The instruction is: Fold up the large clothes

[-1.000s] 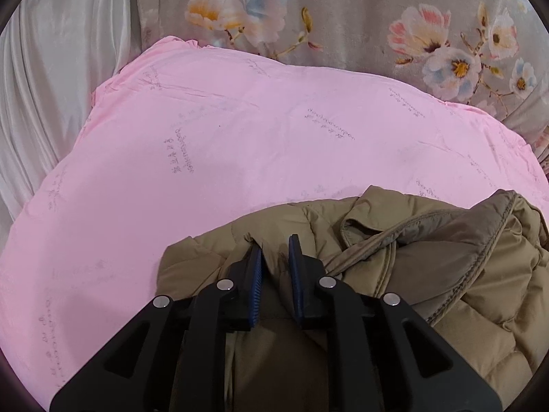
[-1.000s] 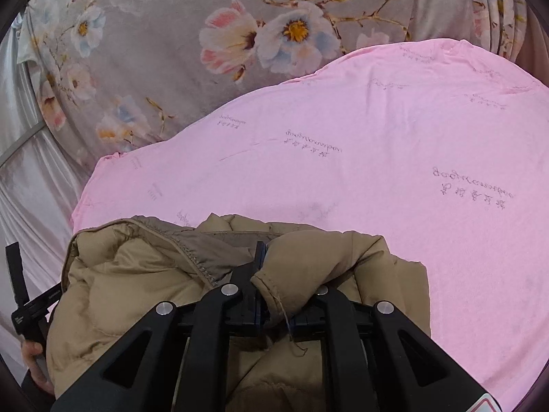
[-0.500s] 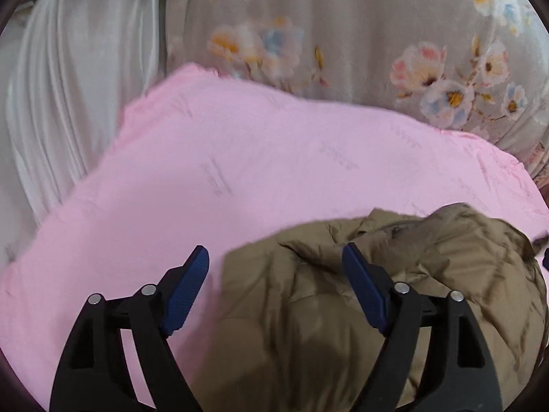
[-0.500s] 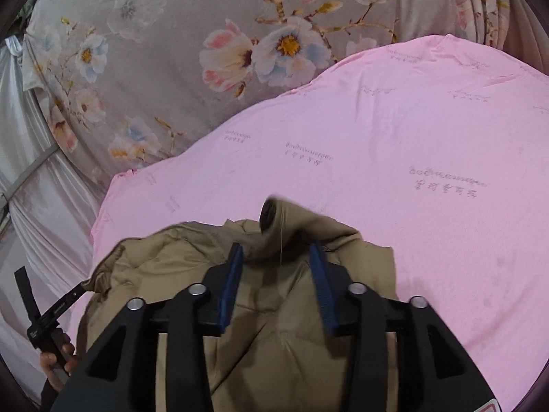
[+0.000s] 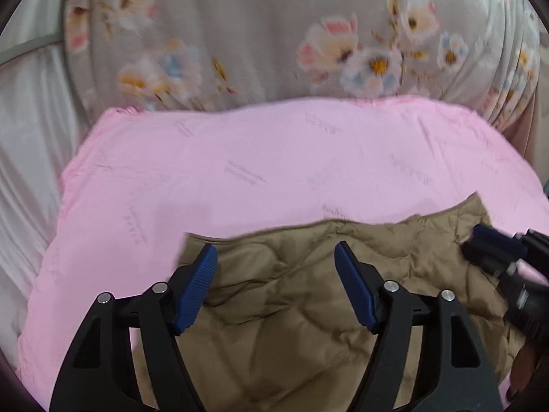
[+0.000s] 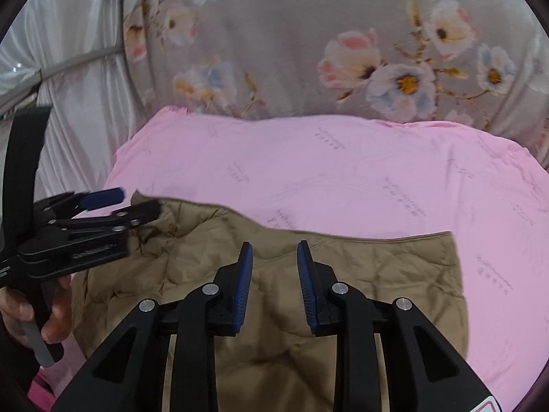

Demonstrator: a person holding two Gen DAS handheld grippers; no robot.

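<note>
We look out over a pink sheet [image 5: 274, 171] that covers the surface spread ahead of and below the camera, printed with faint grey lettering in scattered short lines. Beyond its far edge hangs a grey floral curtain [image 5: 274, 34] with pale pink, white and blue blossoms. Off to the left we see shiny white drapery [image 6: 79, 68] in vertical folds, crossed by a thin grey rod [image 6: 85, 60]. The light is soft and even, and we find no hard shadows on the sheet.
</note>
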